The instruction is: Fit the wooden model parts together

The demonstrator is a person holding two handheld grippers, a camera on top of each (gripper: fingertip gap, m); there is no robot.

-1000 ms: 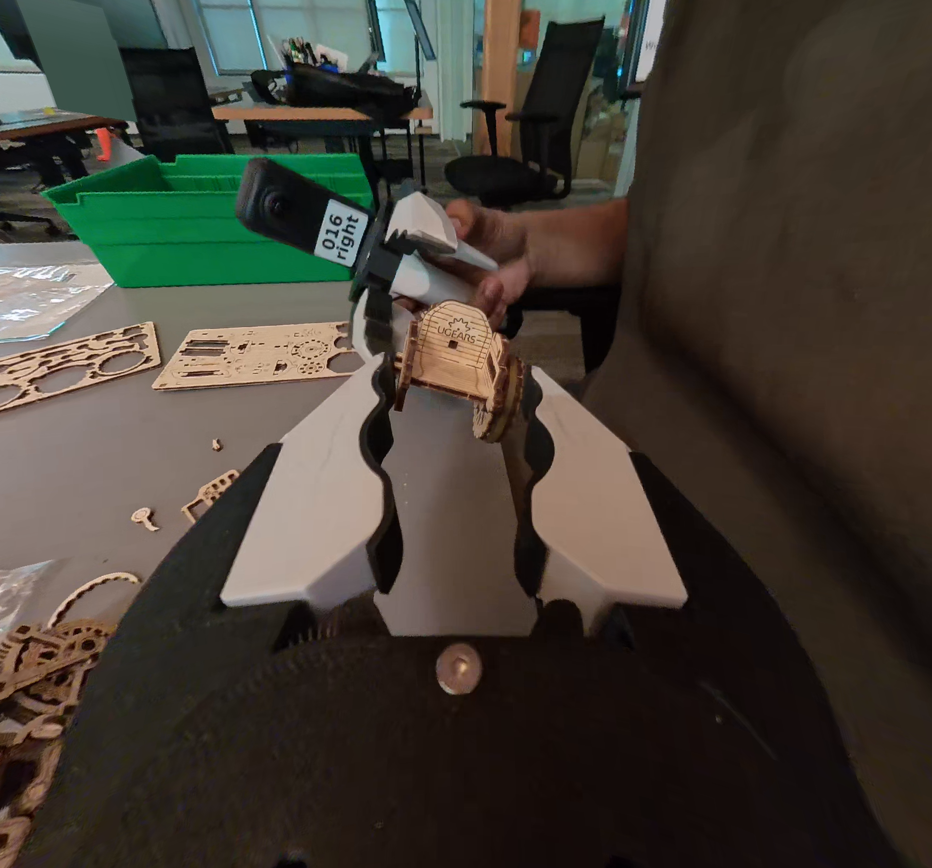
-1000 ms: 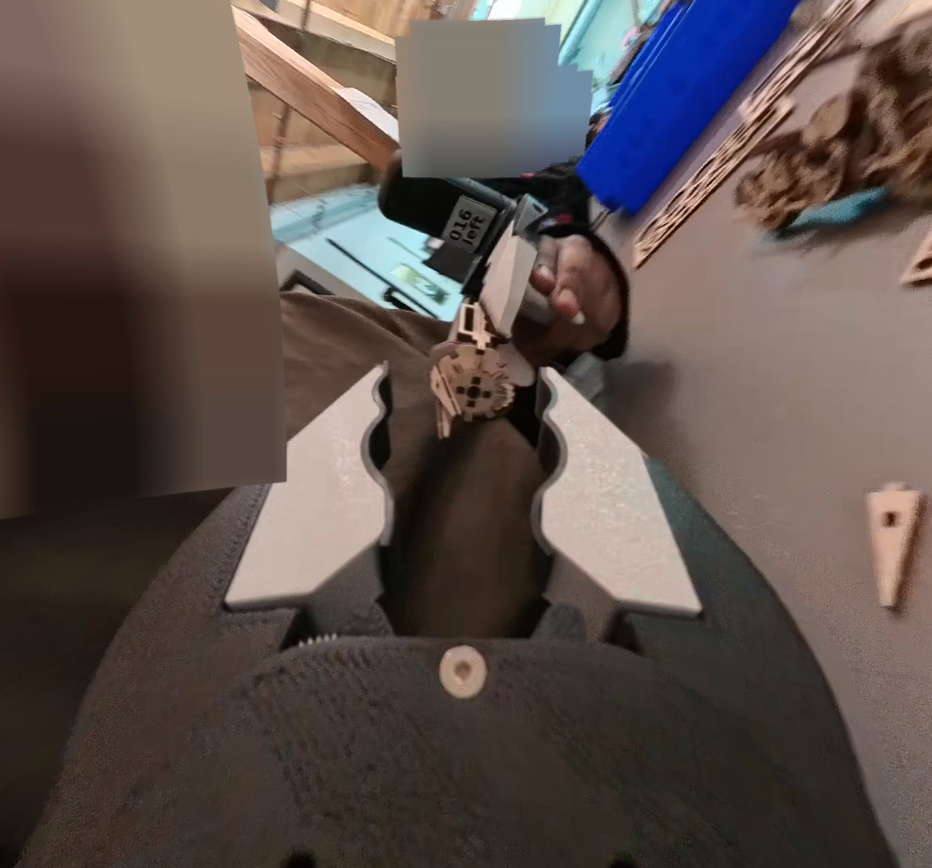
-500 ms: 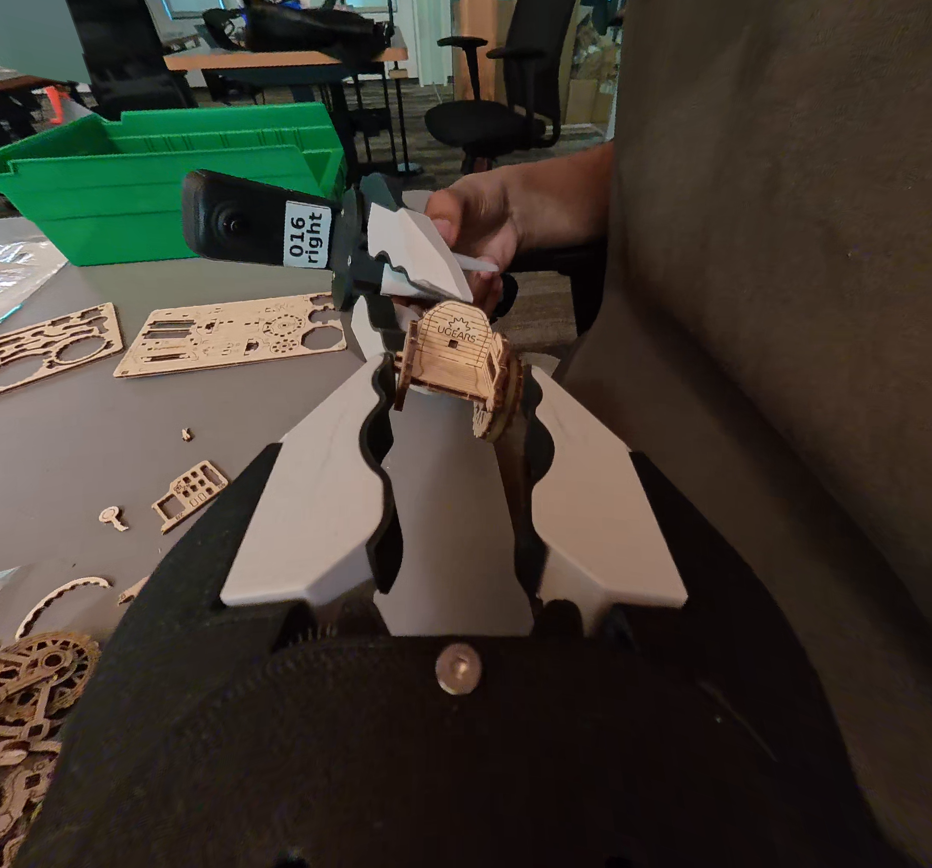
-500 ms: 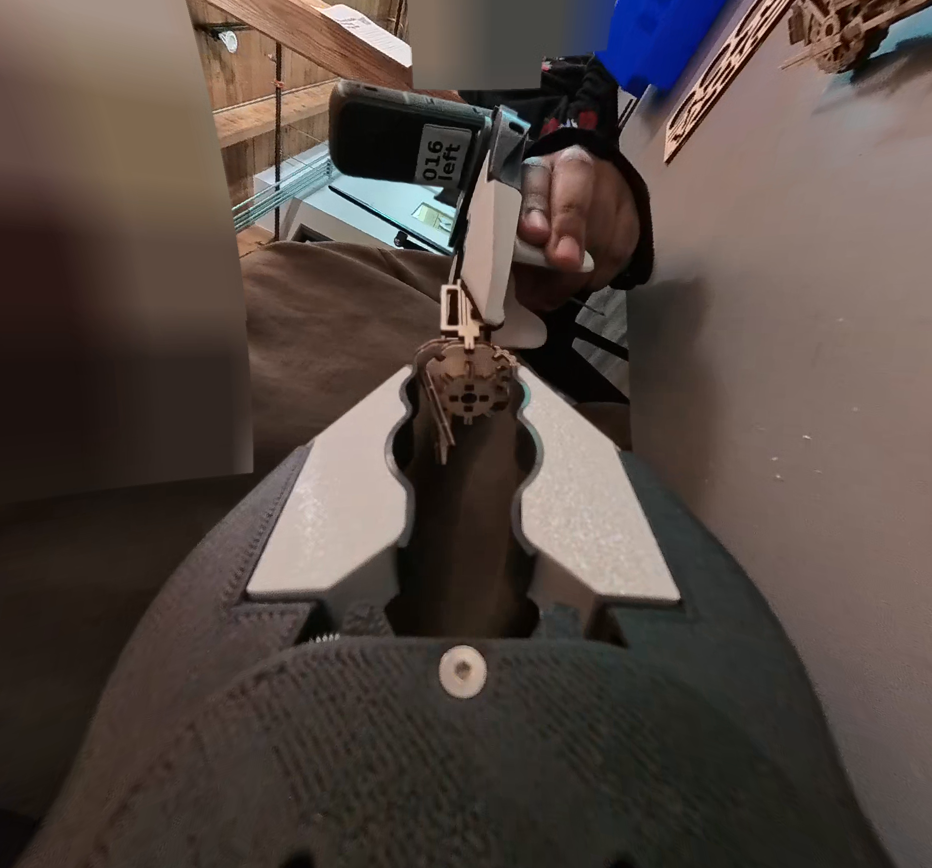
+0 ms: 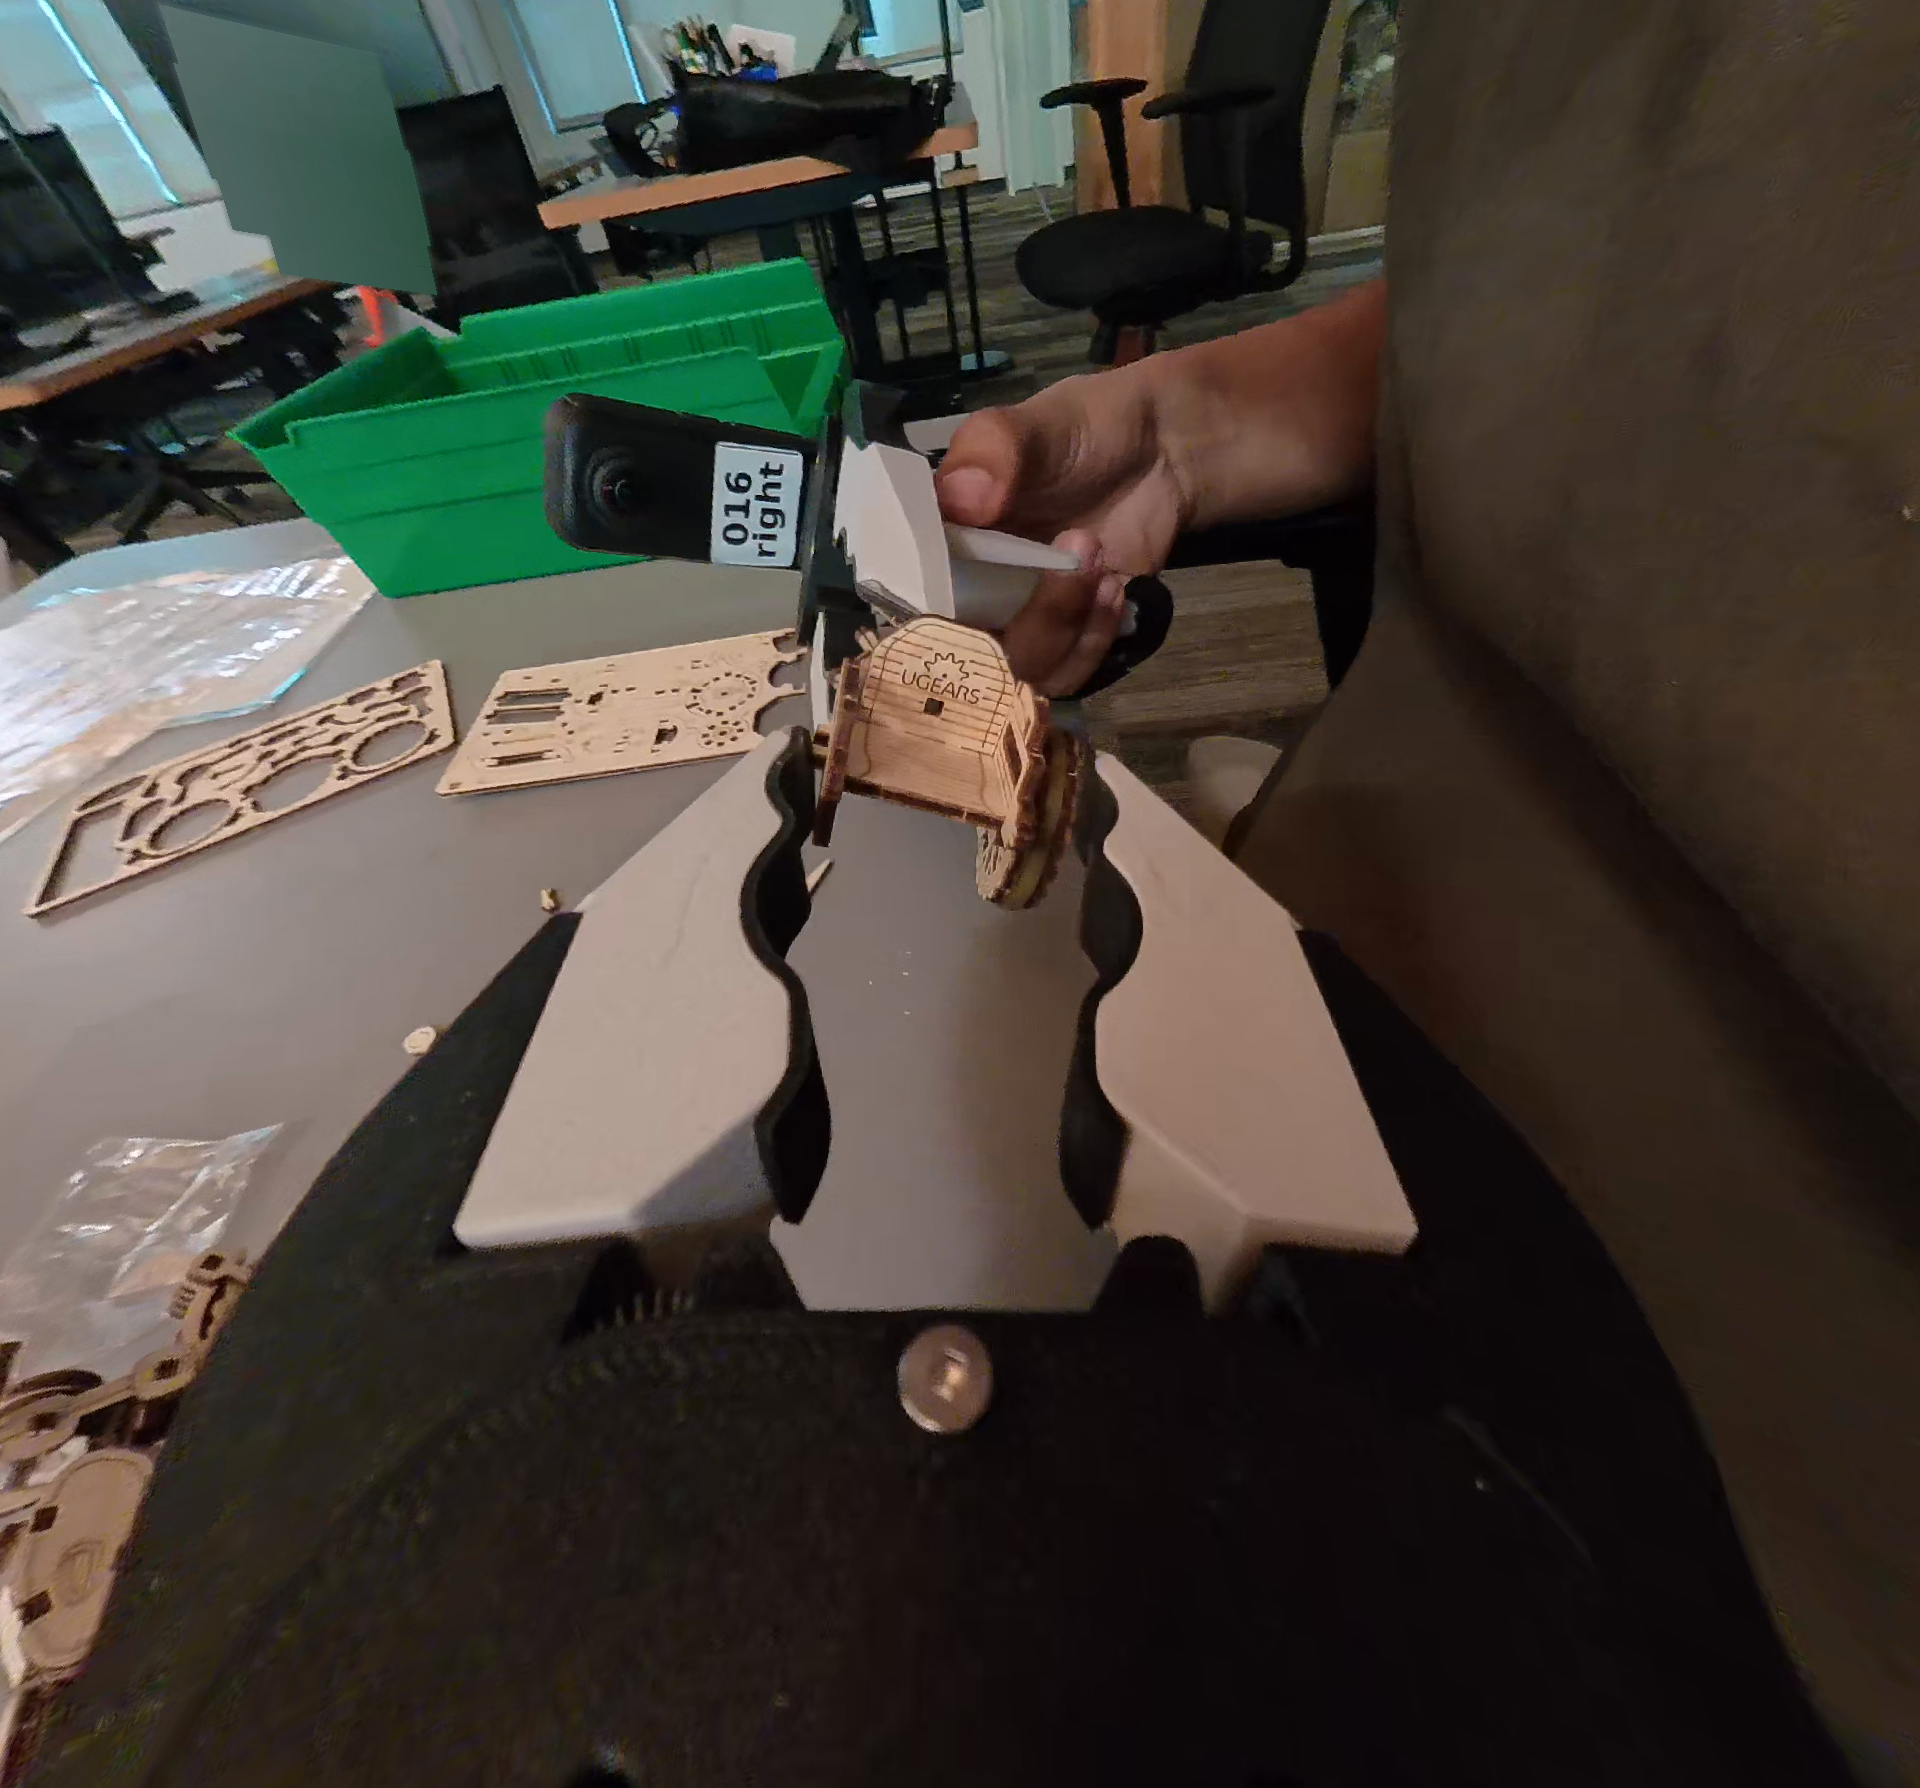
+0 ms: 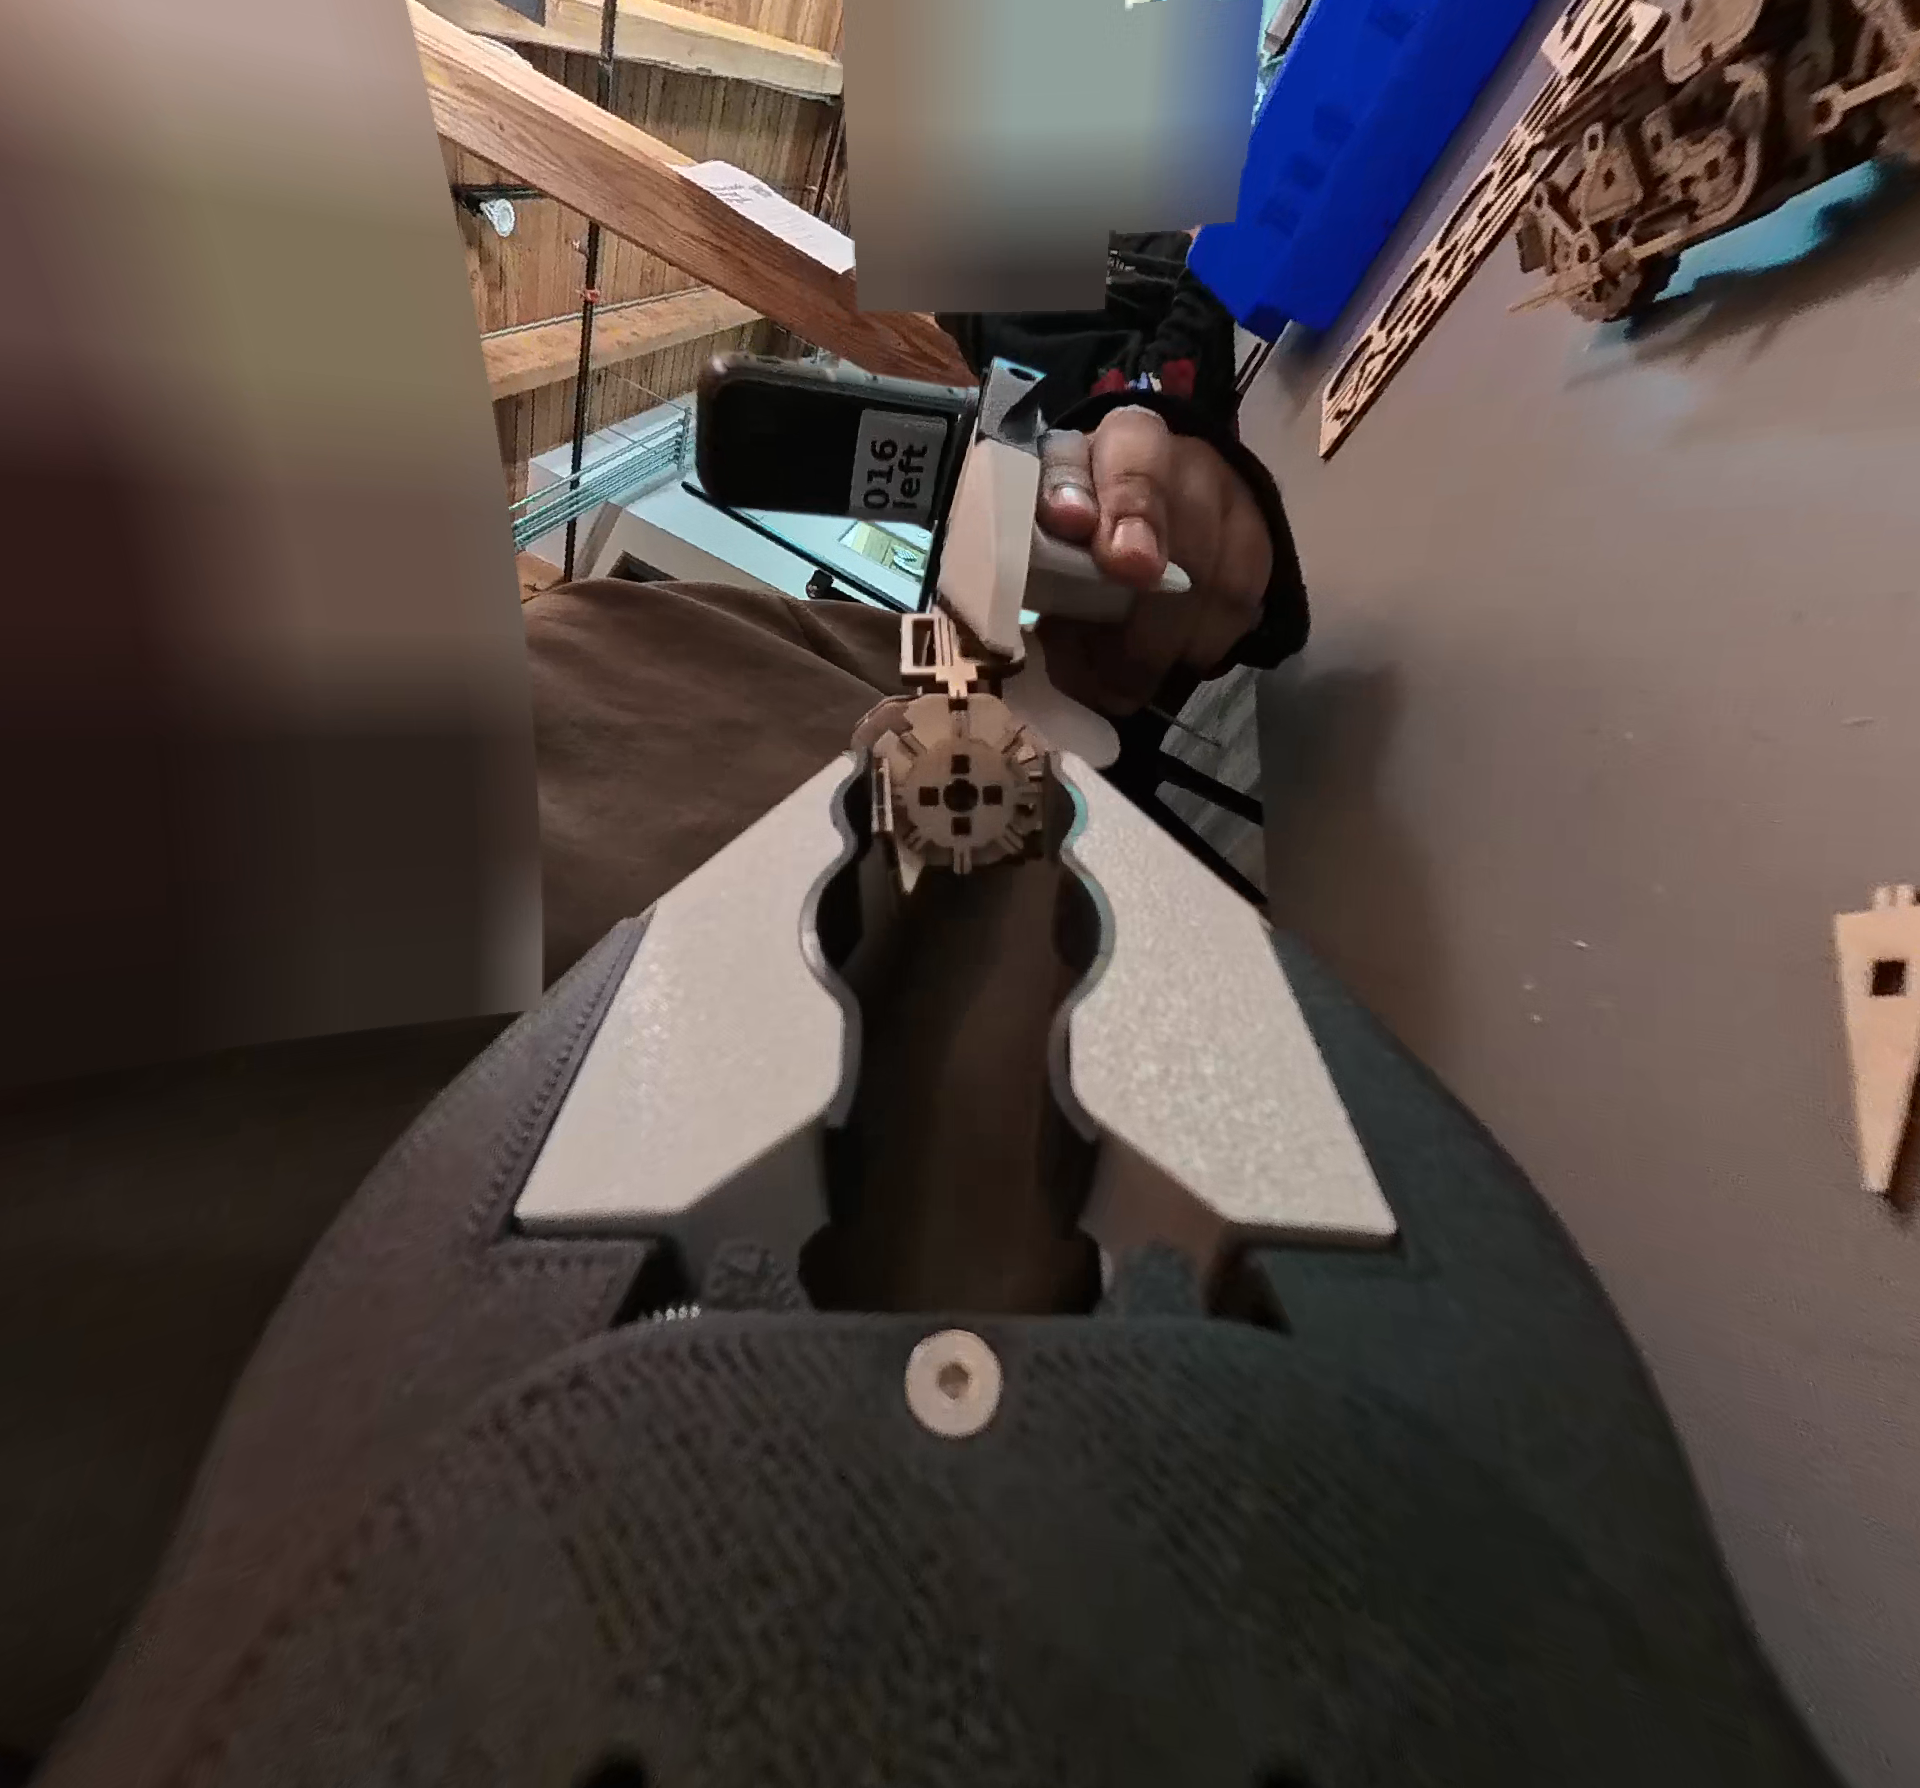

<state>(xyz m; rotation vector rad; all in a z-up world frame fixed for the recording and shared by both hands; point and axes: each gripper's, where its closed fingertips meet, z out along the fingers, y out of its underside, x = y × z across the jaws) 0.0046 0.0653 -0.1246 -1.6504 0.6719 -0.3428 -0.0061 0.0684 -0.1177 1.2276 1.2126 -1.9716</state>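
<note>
A grey table (image 5: pixel 260 959) carries two punched wooden sheets (image 5: pixel 613 725), a green bin (image 5: pixel 499 450) and plastic wrap (image 5: pixel 145 637)

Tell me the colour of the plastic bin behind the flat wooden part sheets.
Green plastic bin; the left wrist view shows it best.

Pale wooden model (image 5: pixel 940 751) (toothed wheel attached) held aloft, tilted.

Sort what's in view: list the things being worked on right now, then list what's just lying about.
In the job:
- wooden model assembly, clamped in the left gripper
- its round toothed end, gripped by the right gripper

Lying about:
- punched-out wooden sheets
- green bin
- plastic bags
- blue bin
- loose wedge piece
</note>
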